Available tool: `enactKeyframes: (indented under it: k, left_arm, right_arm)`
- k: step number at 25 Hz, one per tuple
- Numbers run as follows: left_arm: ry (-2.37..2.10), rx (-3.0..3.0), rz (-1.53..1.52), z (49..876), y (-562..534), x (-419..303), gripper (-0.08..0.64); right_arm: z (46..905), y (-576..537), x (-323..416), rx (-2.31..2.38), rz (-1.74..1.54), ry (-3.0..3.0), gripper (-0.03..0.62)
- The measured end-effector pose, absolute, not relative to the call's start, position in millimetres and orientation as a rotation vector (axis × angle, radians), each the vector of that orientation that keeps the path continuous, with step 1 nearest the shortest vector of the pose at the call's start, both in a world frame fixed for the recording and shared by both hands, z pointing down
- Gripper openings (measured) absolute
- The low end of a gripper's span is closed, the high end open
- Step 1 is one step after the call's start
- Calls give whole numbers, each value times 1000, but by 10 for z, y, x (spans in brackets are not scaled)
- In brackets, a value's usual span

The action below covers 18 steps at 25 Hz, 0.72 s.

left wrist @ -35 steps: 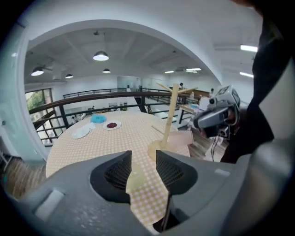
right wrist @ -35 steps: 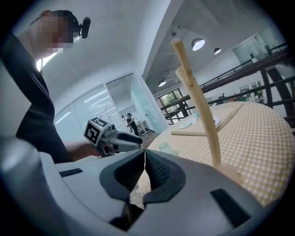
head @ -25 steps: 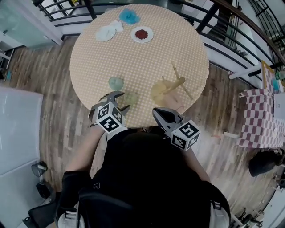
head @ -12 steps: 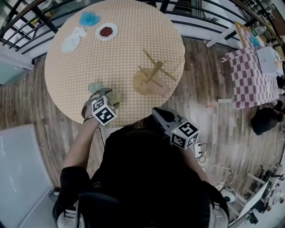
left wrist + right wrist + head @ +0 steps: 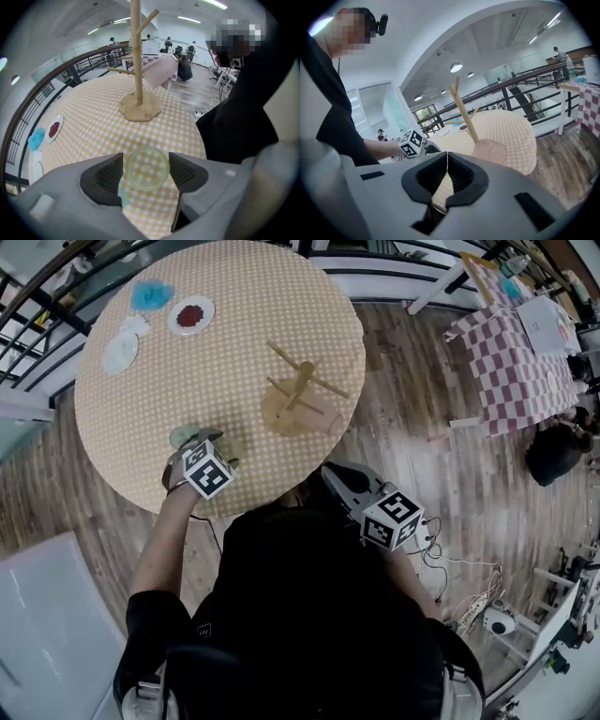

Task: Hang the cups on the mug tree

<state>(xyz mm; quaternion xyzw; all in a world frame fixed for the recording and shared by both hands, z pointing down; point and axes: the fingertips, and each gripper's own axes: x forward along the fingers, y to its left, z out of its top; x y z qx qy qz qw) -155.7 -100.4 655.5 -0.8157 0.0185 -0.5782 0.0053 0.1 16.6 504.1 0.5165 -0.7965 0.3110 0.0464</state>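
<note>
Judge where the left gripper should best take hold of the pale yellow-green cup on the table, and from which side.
Grip the yellow-green cup across its round wall, from above. It stands on the checked table, its circular outline facing up, and the left gripper straddles it; its jaws have just been opening, pads not pressing. No handle shows.

left gripper [image 5: 146, 174]: steeply down, fingers just opened, cup [image 5: 145, 161] between, seemingly untouched | right gripper [image 5: 447, 168]: fingers together, empty
</note>
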Motion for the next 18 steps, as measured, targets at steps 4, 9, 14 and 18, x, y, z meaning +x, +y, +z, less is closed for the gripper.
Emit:
enactKeyframes:
  k: [4, 9, 14, 18]
  left_arm:
    - [-28, -2493, -1835, 6611, -983, -1528, 291]
    - [-100, -2436, -1849, 6682, -975, -1503, 298]
    - [-118, -2409, -1870, 6709, -965, -1477, 304]
    - [-52, -2411, -1857, 6682, -967, -1466, 304]
  right_arm:
    - [5069, 148, -26, 1570, 967, -2431, 15]
    - [5085, 114, -58, 1550, 977, -2437, 15]
    - [5091, 126, -31, 1558, 989, -2435, 15]
    - [5101, 120, -46, 1559, 994, -2449, 15]
